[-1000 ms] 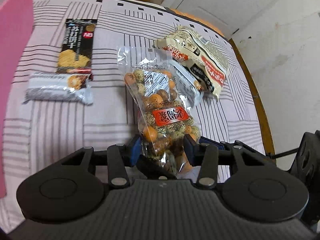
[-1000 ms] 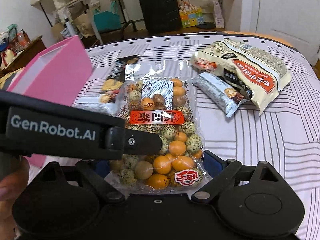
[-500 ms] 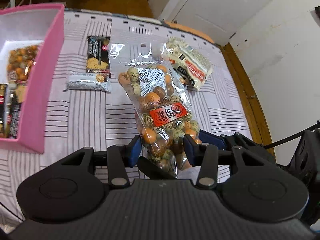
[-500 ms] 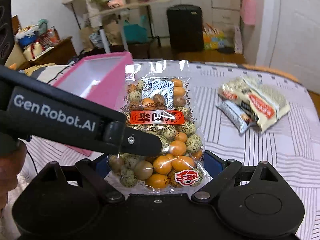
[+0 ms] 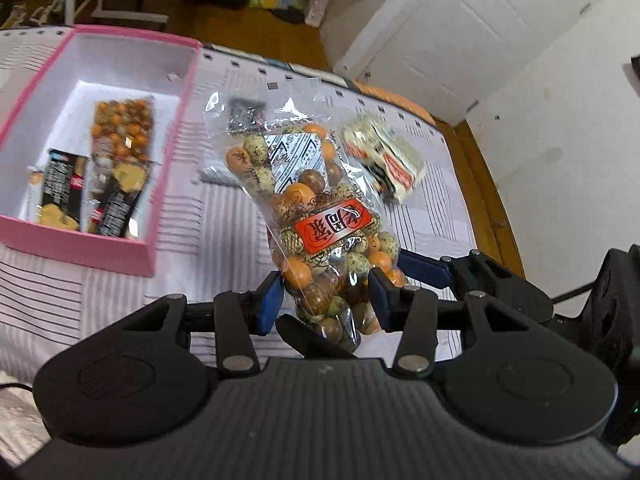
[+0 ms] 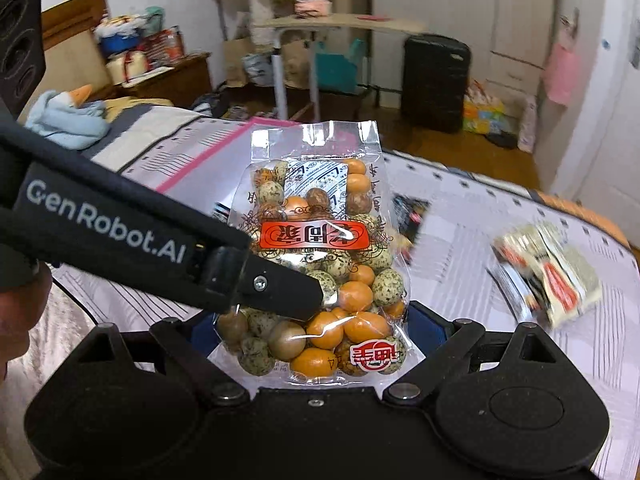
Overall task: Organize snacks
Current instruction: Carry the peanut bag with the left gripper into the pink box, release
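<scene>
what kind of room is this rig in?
Most likely a lived-in bedroom. The snacks and the pink box lie on a striped bedsheet, a black suitcase stands on the wood floor, and white cupboard doors line the far wall.

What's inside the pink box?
The pink box holds a clear bag of round orange and speckled snacks and two dark cracker packs lying flat. The far end is bare white. What lies under those packs is covered.

A lived-in bedroom at home: striped bed [image 6: 460, 248], black suitcase [image 6: 435, 80], cluttered folding table [image 6: 336, 26], white door [image 5: 460, 28].
</scene>
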`<state>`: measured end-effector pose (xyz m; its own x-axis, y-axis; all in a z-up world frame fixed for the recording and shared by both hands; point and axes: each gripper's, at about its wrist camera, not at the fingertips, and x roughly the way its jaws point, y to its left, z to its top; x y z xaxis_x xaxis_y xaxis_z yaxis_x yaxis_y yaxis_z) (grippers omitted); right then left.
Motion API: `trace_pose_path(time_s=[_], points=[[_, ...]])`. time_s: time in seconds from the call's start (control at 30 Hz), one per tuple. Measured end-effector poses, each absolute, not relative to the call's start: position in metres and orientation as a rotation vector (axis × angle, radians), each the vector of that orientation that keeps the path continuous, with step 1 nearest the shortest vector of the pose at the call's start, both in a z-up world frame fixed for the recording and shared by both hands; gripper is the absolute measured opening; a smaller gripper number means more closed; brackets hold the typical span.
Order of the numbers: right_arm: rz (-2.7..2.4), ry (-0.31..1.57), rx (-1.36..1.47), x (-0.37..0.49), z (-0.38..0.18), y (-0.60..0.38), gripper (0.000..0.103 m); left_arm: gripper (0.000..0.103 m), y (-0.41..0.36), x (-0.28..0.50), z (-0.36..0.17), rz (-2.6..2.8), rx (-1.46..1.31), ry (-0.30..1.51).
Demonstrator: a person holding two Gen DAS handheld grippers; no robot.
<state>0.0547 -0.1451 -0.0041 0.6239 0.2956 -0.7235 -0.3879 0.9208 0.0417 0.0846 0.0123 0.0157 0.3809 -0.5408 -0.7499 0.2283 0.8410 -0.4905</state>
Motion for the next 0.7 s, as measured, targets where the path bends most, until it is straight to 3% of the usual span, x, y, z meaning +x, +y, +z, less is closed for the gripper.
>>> trace_pose_path(time_s=[0.27, 0.7], points=[[0.576, 0.685, -0.216, 0.115, -0.008, -0.099, 0.096, 0.046, 0.079, 0.114, 0.024, -0.405, -0.382, 0.966], [0.649, 0.869, -0.064, 0.208, -0.07, -0.036, 0.096, 0.046, 0.163, 0.195, -0.043, -0.266, -0.466, 0.999]])
